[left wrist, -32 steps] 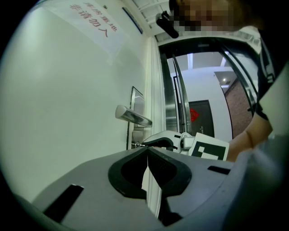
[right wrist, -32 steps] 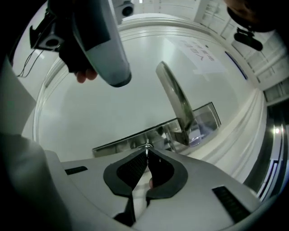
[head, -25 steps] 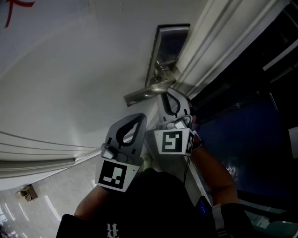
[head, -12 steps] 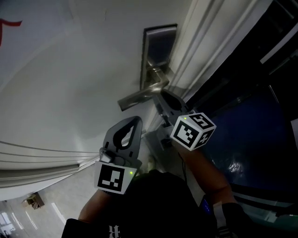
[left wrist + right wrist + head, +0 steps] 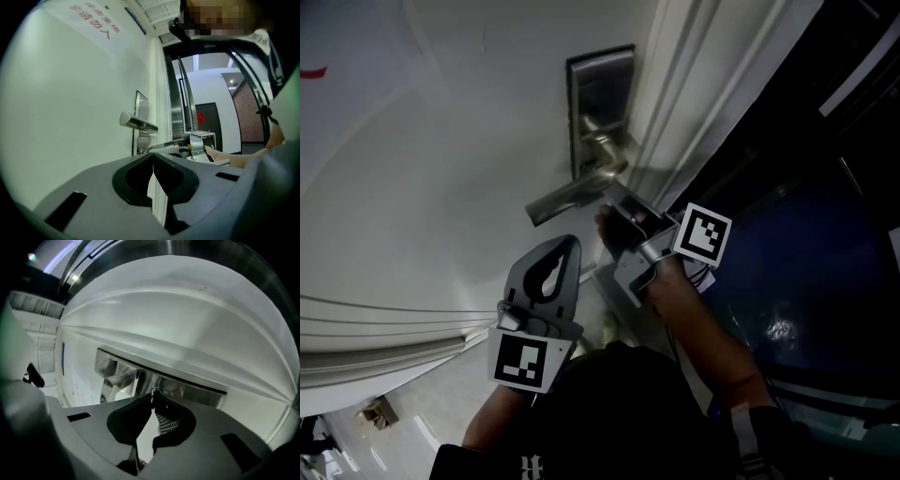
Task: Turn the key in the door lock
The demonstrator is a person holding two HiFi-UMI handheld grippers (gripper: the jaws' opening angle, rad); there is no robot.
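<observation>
Looking down in the head view, we see our left hand-held gripper [image 5: 563, 246] held apart from the white door [image 5: 441, 169], below the lever handle [image 5: 567, 198]. Our right hand-held gripper [image 5: 619, 217] sits just under that lever handle, at the lower end of the metal lock plate [image 5: 598, 103].

In the left gripper view, our jaws meet at their tips with nothing between them. The lever handle [image 5: 137, 123] and the right hand-held gripper [image 5: 180, 149] lie ahead.

In the right gripper view, our jaws are pinched on the key [image 5: 156, 391]. Only a small metal loop of it shows at their tips, right against the lock plate [image 5: 187, 387].
</observation>
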